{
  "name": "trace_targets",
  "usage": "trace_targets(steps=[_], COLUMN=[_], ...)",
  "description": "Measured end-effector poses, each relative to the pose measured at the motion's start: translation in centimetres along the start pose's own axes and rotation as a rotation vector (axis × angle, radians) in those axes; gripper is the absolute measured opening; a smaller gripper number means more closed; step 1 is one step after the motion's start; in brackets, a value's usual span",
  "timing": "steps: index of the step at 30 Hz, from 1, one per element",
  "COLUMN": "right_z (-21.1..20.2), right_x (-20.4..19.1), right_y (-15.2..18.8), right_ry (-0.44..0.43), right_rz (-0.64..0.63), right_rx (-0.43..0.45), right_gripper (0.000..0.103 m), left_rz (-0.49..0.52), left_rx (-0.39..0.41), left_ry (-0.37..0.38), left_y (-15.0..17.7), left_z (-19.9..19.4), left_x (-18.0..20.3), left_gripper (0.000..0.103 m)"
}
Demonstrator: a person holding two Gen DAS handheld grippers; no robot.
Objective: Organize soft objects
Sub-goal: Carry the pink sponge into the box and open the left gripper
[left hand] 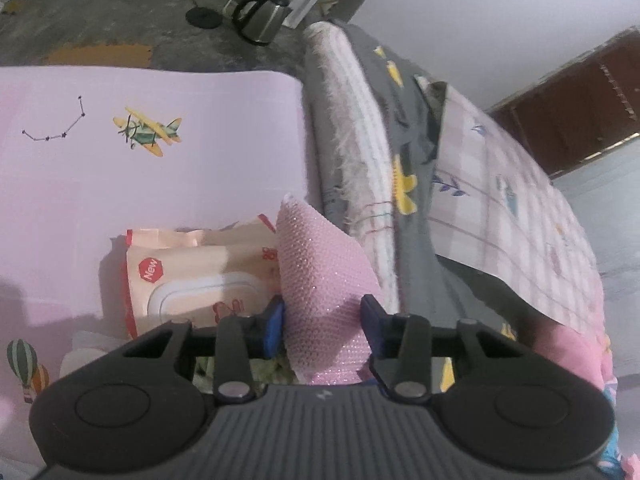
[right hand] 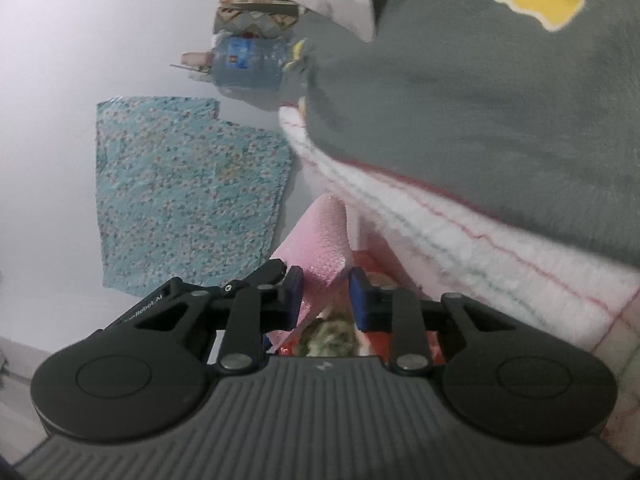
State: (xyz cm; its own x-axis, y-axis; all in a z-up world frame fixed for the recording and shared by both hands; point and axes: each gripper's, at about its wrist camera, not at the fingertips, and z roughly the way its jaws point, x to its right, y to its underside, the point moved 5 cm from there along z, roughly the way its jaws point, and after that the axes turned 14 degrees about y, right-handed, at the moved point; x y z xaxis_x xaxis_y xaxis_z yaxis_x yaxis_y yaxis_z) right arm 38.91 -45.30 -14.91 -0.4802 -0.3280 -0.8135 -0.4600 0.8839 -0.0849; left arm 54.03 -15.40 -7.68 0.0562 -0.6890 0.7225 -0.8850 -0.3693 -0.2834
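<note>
the left gripper [left hand: 322, 322] was clenched on a pink, glittery, knobbly-textured cloth [left hand: 320, 264], its blue pads [left hand: 273, 330] pressing into the fabric from both sides low in the centre of the left wrist frame, with the cloth rising to a point above them. the right gripper [right hand: 325, 298] grasped what looked like the same pink cloth [right hand: 320, 244] at another part, low in the centre of the right wrist frame, the fabric bunched between its pads and standing up toward mid-frame. the cloth sat over a pale pink bed sheet printed with a small aeroplane [left hand: 160, 184], just in front of a peach pack of wet wipes with a white flip lid [left hand: 192, 276] at lower centre-left, and just beside a rolled white fringed blanket [left hand: 352, 152] and a grey quilt with yellow patches [left hand: 404, 148] on the right. a steel kettle [left hand: 260, 18] stood on the floor at the top of the frame, well apart. the step in hand appeared to be taking up the cloth by two parts to spread or fold it. to do it well, both grips probably needed to sit near an edge or corner rather than on a bunched middle, so the fabric would hang flat once lifted. the two hands should likely part evenly to draw it taut without tugging it free of either hold, and lift clear of the wipes pack so it was not dragged along.
</note>
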Motion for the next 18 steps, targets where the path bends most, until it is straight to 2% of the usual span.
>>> trace_targets(steps=[4,9,12,18], right_z=[-2.7,-7.6,-10.8,-15.6], right_x=[-1.4,-3.3,-4.8,-7.3], right_y=[1.1,3.9,6.6,14.0], right_ry=[-0.016,-0.062,-0.099,-0.171], right_rz=[-0.059,-0.127,-0.181,-0.269], right_rx=[0.022,0.053,0.075,0.061], right_gripper=[0.023,0.023,0.023,0.023], left_rz=[0.019,0.083,0.140,0.228], left_rx=[-0.007,-0.010,-0.005,0.046], left_ry=[0.040,0.098,0.126,0.117], left_y=[0.9,3.1,4.8,8.4], left_z=[-2.2,-7.0,-10.8,-19.6], left_x=[1.3,3.4,4.6,4.9], left_gripper=[0.041,0.041,0.041,0.040])
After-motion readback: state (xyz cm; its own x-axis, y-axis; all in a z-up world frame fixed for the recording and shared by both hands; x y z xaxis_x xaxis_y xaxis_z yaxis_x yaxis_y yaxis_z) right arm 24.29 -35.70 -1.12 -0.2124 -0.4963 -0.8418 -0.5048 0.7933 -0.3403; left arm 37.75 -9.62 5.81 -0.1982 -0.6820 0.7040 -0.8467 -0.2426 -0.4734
